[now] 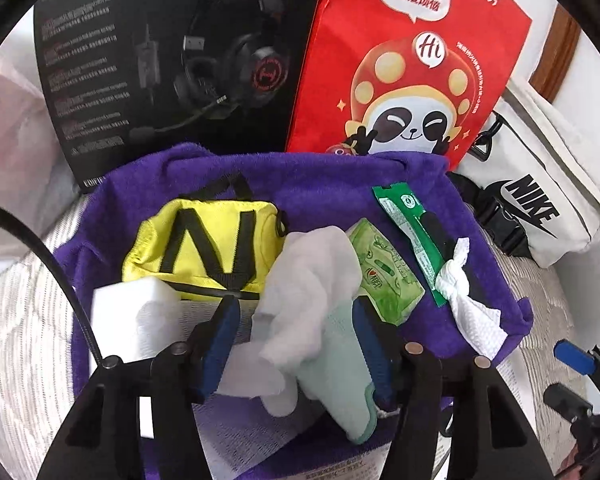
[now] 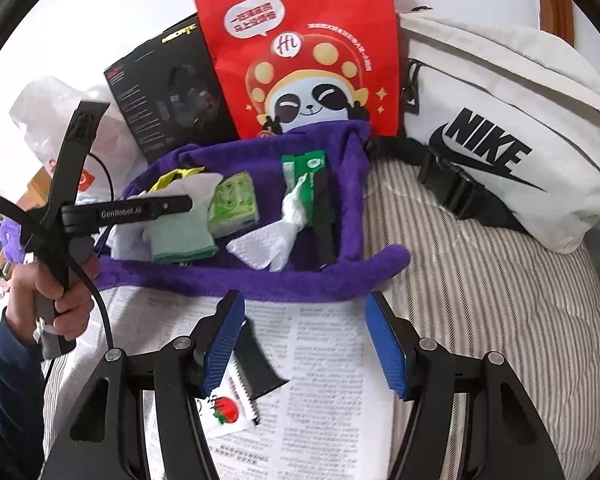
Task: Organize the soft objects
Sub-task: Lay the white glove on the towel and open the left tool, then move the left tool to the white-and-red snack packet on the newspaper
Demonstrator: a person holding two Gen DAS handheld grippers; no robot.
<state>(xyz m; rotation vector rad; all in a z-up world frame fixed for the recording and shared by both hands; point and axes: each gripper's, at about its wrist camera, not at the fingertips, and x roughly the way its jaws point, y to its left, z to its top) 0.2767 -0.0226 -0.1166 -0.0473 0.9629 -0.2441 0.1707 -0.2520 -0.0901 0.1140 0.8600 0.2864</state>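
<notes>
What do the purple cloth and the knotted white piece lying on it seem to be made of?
The purple cloth looks like terry or fleece towel fabric: matte, fuzzy pile, soft rolled edges. The knotted white piece looks like embossed paper towel: dimpled surface, thin crumpled folds, though a thin nonwoven wipe is possible.

left claw parted, right claw parted

Purple towel, yellow pouch

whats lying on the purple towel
On the purple towel: yellow pouch, white sponge, white glove, tissue pack, green sachet, knotted tissue. Whatever lies beneath them is covered.
</notes>
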